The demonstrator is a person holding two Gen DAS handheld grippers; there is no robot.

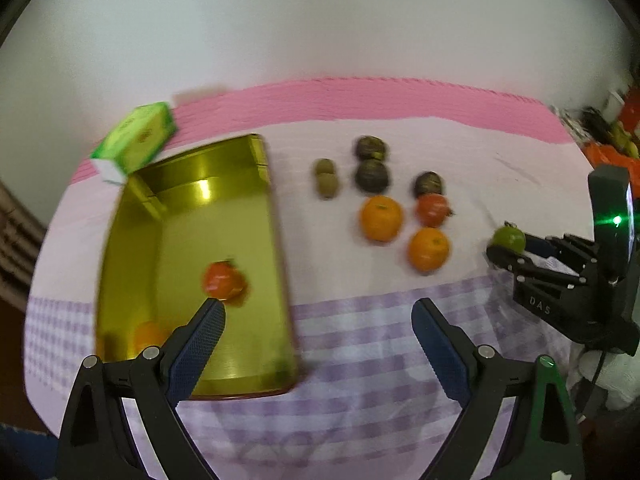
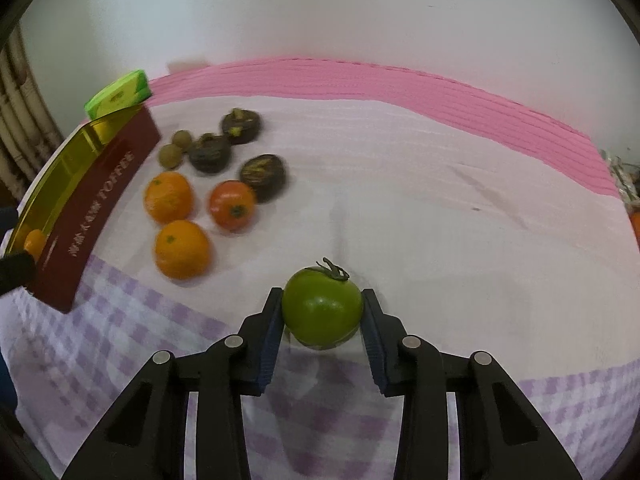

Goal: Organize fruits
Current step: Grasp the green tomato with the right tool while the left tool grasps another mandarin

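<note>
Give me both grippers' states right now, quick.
Left gripper: open, holding nothing.
Right gripper: fingers closed on the green tomato.

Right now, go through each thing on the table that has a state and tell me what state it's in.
Left gripper: open, empty.
Right gripper: shut on the green tomato.
Gold tin: lidless, holding a red tomato and an orange.
Green box: closed, tilted against the tin's far corner.
Loose fruits: on the cloth, outside the tin.
</note>
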